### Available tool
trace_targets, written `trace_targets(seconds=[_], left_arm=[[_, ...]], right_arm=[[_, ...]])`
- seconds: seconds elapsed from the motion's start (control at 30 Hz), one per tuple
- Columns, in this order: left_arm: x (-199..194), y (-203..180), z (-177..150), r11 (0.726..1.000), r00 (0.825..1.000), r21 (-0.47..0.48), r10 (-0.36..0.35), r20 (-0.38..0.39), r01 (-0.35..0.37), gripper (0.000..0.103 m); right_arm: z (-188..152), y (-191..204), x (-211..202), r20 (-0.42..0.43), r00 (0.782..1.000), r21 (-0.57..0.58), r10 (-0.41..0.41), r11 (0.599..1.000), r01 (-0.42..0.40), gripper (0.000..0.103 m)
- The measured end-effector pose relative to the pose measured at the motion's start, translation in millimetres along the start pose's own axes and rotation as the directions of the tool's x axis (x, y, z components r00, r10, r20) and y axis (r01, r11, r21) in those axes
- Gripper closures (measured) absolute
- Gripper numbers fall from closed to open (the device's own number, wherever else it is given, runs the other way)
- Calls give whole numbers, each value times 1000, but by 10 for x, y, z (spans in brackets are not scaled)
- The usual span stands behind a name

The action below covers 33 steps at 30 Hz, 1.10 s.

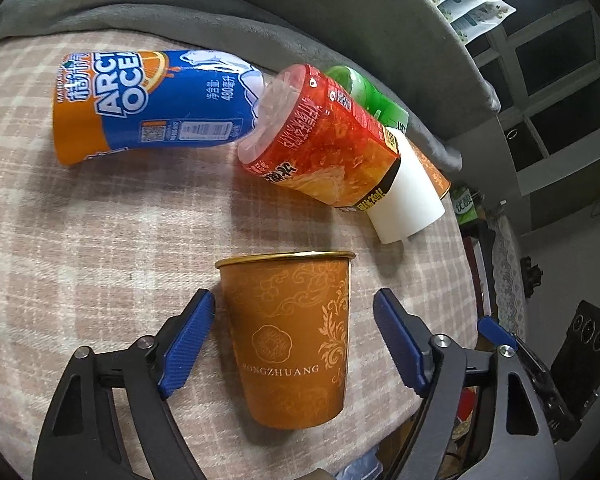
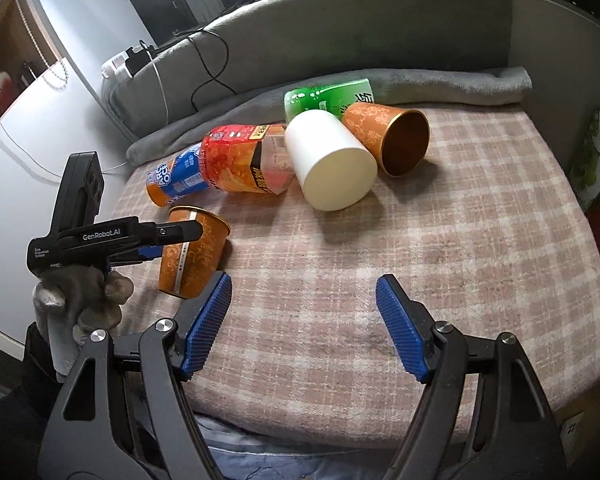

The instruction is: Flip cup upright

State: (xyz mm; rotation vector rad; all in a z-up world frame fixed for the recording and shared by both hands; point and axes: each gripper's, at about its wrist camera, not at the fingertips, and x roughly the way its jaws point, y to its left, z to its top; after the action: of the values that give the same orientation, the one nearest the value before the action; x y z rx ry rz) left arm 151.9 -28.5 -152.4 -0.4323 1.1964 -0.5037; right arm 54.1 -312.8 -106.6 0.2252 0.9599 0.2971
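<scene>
An orange paper cup with a gold rim (image 1: 292, 336) stands upright on the checked cloth, mouth up. My left gripper (image 1: 294, 308) is open with the cup between its blue pads, a gap on each side. The same cup (image 2: 192, 256) and the left gripper (image 2: 156, 240) show at the left of the right wrist view. My right gripper (image 2: 304, 300) is open and empty over bare cloth near the front edge. A second orange cup (image 2: 388, 140) lies on its side at the back, mouth toward me.
A white cup (image 2: 328, 160), a red cup (image 1: 324, 144), a blue and orange Arctic Ocean cup (image 1: 148, 104) and a green cup (image 2: 328, 96) lie on their sides at the back. A grey blanket (image 2: 420, 84) borders the cloth. The cloth edge (image 1: 464, 264) drops off at right.
</scene>
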Motion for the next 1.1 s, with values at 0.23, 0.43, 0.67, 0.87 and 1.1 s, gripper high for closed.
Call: trace_targets(seconds=[0.23,0.43,0.67,0.87,1.1], left_arm=[[52,-12,-2,1000,1000,4,8,-10,-7,38],[9,-111,-18,998,999,48,42,28,-43,38],[-121,-286,-76,989,993,123,68,99,-80,38],[-180,-430,-123,978,983,171,91,157,-117,38],[-182,-575,-181,964,972,219,100,214,-147,38]], right_arm=[[-7,-17,-4,7,1000,1,-18,1000,18,26],[12,-3,-8,13,1000,-2,-23,1000,23,26],[-3,-9,26,5,1000,6,-17,1000,17,26],[-12,-42,34,6,1000,15,-14,1000,14,26],[-24,-80,37,1,1000,23,-16,1000,16,26]])
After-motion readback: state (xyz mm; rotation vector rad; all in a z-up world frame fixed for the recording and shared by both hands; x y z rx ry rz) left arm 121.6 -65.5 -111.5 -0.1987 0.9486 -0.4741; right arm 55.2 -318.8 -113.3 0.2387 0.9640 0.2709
